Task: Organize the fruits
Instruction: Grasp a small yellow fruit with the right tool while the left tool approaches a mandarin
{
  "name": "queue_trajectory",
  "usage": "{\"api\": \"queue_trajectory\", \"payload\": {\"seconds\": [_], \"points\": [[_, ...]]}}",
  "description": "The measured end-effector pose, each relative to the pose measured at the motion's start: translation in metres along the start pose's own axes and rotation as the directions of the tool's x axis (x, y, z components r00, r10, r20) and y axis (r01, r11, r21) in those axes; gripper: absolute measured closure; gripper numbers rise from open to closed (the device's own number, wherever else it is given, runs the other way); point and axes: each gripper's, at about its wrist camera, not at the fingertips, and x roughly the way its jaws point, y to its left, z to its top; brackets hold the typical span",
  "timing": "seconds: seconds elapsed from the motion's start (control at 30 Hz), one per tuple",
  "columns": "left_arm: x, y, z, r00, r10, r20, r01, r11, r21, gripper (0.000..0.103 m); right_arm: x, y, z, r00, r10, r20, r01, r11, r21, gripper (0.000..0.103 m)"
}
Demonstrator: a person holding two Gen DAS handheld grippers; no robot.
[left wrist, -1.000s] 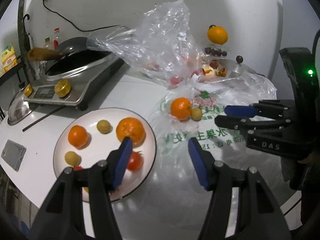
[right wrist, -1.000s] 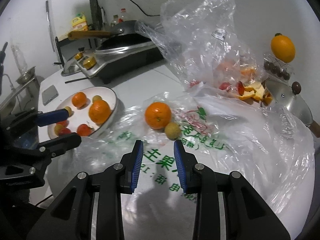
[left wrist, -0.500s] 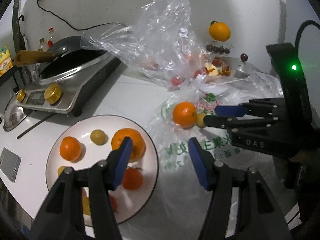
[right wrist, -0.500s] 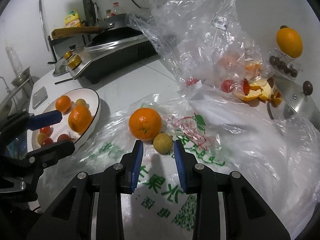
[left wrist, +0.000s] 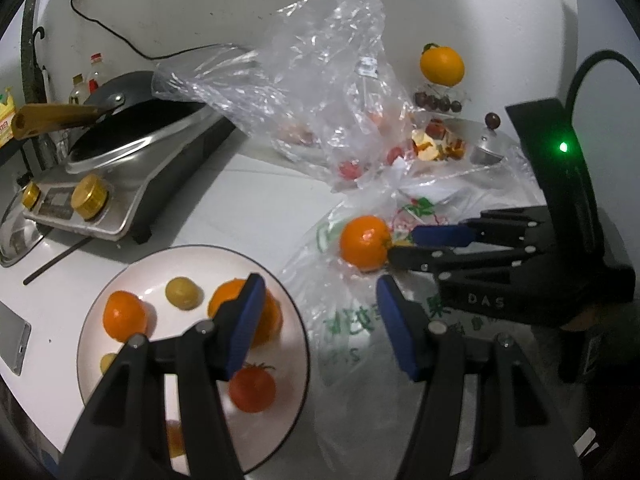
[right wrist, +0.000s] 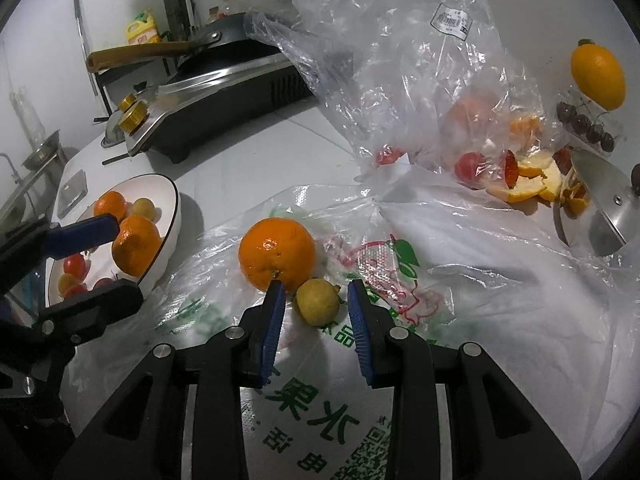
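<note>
- The right gripper (right wrist: pixel 316 304), black with blue pads, stands with its jaws narrowly apart; the small yellow round fruit (right wrist: pixel 318 301) sits between the pad tips, and a gap shows on each side of it, so nothing is gripped.
- The large orange mandarin (right wrist: pixel 277 253) lies just beyond, touching the yellow fruit and close to the left pad tip.
- Both fruits rest on a flattened translucent plastic bag with green printing (right wrist: pixel 460 320).
- The left gripper (left wrist: pixel 318 320) holds its jaws roughly half open and empty, above the right edge of the round white dark-rimmed plate (left wrist: pixel 128 276) and the bag's edge.
- The plate carries two oranges, small yellow fruits and red tomatoes.
- The surface is a white countertop (left wrist: pixel 256 200).
- A crumpled clear plastic bag (left wrist: pixel 320 80) holding red fruits stands behind.
- A silver induction cooker with gold knobs (left wrist: pixel 104 196) bears a dark pan with a wooden handle (left wrist: pixel 120 124).
- A white wall with a black cable (left wrist: pixel 132 46) closes the rear.
</note>
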Motion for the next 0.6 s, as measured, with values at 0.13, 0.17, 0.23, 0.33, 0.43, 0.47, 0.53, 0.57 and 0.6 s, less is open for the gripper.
{"api": "queue_trajectory", "payload": {"seconds": [0.13,0.17,0.23,0.33,0.43,0.47,0.53,0.57,0.6], "points": [[0.003,-0.003,0.002,1.0,0.002,-0.006,-0.002,1.0,-0.001,0.043,0.001,0.001,0.0,1.0,0.016,-0.01,-0.016,1.0,-0.017,0.069],[0.003,-0.003,0.002,1.0,0.003,-0.005,-0.003,1.0,-0.003,0.043,0.002,0.001,0.0,1.0,0.02,-0.015,-0.02,1.0,-0.021,0.069],[0.005,-0.004,0.003,1.0,0.005,-0.005,-0.005,1.0,-0.006,0.044,0.003,0.001,-0.001,0.999,0.027,-0.021,-0.028,0.999,-0.024,0.069],[0.005,-0.004,0.004,1.0,0.008,-0.009,-0.008,1.0,-0.009,0.043,0.006,0.003,0.0,0.999,0.028,-0.03,-0.03,0.999,-0.04,0.071],[0.005,-0.007,0.006,1.0,0.017,-0.013,-0.017,1.0,0.001,0.043,0.009,0.003,-0.001,0.999,0.024,-0.042,-0.026,0.999,-0.045,0.076],[0.006,-0.008,0.007,1.0,0.021,-0.016,-0.021,1.0,0.005,0.043,0.008,0.002,-0.002,0.999,0.025,-0.042,-0.027,0.999,-0.041,0.076],[0.007,-0.01,0.007,1.0,0.024,-0.02,-0.024,1.0,0.016,0.043,0.004,0.001,-0.003,0.999,0.025,-0.031,-0.026,0.999,-0.038,0.076],[0.007,-0.012,0.008,0.999,0.027,-0.022,-0.026,0.999,0.023,0.043,-0.001,-0.001,-0.003,0.999,0.025,-0.021,-0.026,0.999,-0.036,0.076],[0.008,-0.013,0.009,0.999,0.027,-0.022,-0.026,0.999,0.026,0.043,-0.005,-0.001,-0.003,1.0,0.021,-0.014,-0.021,0.999,-0.036,0.076]]}}
